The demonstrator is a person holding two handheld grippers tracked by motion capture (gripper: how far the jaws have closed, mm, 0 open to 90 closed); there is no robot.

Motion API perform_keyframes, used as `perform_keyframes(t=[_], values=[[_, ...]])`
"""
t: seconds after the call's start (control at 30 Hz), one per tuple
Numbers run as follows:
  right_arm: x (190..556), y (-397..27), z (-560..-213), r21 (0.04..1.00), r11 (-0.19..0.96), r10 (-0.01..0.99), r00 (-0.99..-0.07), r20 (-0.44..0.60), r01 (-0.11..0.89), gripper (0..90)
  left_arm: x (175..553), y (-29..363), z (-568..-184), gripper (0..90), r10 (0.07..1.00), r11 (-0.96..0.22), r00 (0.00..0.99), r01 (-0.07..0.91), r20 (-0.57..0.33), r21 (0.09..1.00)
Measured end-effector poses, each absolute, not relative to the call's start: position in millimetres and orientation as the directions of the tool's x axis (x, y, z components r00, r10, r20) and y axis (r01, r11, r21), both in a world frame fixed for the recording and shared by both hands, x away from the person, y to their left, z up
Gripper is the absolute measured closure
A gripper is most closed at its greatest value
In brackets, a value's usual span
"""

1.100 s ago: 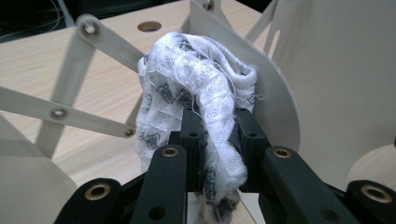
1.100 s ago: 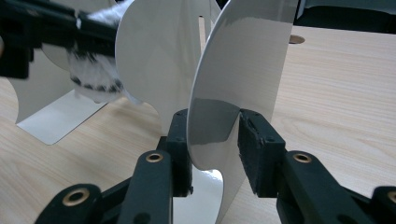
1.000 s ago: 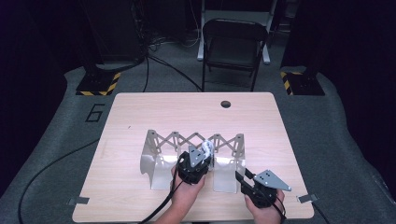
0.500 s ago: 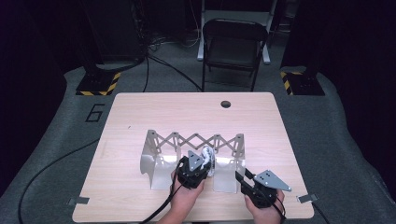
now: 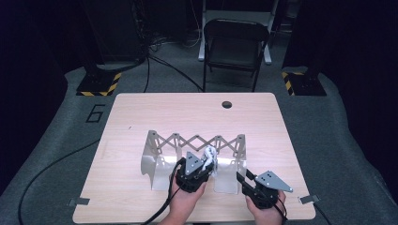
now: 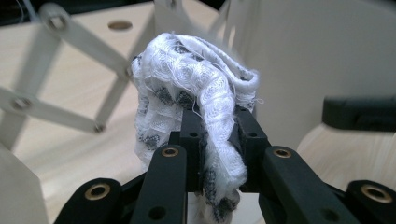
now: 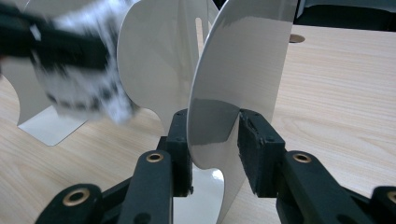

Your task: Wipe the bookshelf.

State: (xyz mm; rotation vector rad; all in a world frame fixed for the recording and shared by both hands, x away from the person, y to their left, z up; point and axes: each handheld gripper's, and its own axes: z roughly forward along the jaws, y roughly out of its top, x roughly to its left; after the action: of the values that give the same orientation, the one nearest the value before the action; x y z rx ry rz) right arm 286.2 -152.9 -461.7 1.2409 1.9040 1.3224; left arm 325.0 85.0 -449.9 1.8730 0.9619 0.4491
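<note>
we see a pale wooden table (image 5: pixel 141 117) with a round hole (image 5: pixel 227 104) near its far edge. an expanding white rack (image 5: pixel 195 140) stands on it, its panels just ahead of both claws. tape tabs (image 5: pixel 77 202) mark the near corners.

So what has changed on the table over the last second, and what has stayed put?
The left hand-held gripper, shut on the bunched white and grey patterned cloth, has shifted slightly to the right along the white expanding metal divider rack, carrying the cloth toward the rack's right-hand plates. The right hand-held gripper has stayed in place with one white rack plate between its jaws. The rack itself has not moved on the light wooden table.
</note>
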Motion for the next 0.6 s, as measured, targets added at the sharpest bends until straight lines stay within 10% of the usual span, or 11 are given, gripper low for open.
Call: perform_keyframes(t=[0.33, 0.6], values=[[286, -153, -462, 0.914, 0.102, 0.887, -0.452, 0.095, 0.392, 66.1, 337, 84, -487, 77.2, 0.788, -0.243, 0.603, 0.493, -0.126, 0.836], [286, -153, -462, 0.914, 0.101, 0.888, -0.45, 0.095, 0.392, 66.0, 327, 91, -446, 77.1, 0.756, -0.192, 0.639, 0.424, -0.142, 0.885]])
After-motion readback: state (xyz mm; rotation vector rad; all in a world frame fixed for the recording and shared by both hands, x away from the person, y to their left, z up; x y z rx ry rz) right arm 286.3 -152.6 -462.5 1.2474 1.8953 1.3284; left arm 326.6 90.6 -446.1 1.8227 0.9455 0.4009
